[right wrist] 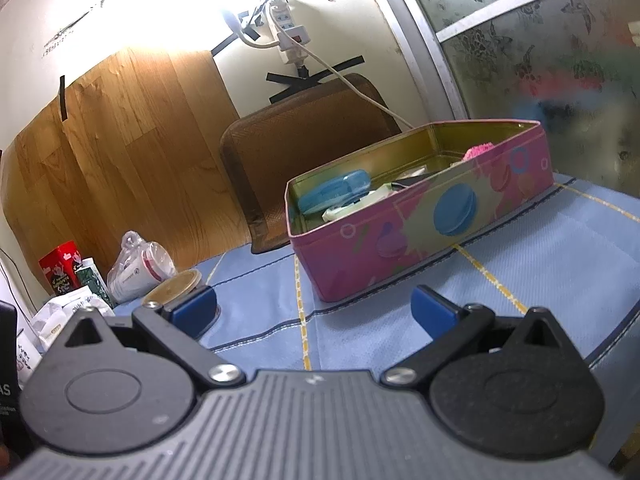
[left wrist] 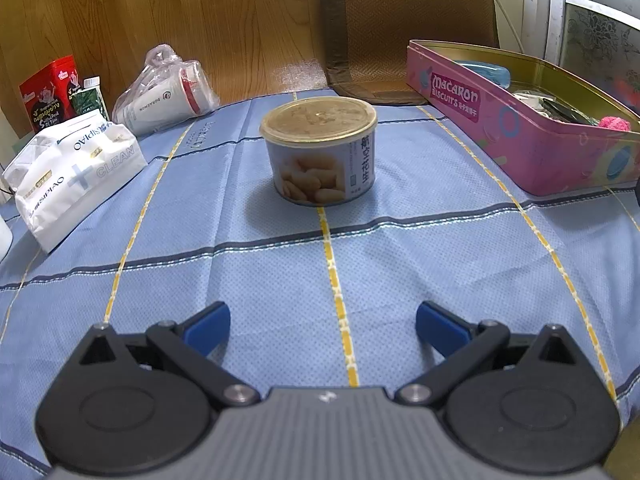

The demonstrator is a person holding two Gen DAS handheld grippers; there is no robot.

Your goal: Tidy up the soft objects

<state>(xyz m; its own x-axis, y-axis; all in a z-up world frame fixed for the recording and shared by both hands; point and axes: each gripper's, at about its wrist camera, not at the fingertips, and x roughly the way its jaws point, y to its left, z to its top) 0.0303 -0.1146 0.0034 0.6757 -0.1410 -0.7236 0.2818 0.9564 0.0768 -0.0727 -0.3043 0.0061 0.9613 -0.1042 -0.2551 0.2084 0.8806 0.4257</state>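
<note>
inside pink biscuit tin (right wrist: pixel 420 236): blue case (right wrist: pixel 334 191), pink fluffy item (right wrist: pixel 478 151)

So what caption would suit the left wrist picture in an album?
Open left tool faces a round can on a blue tablecloth, pink biscuit tin alongside.
</note>
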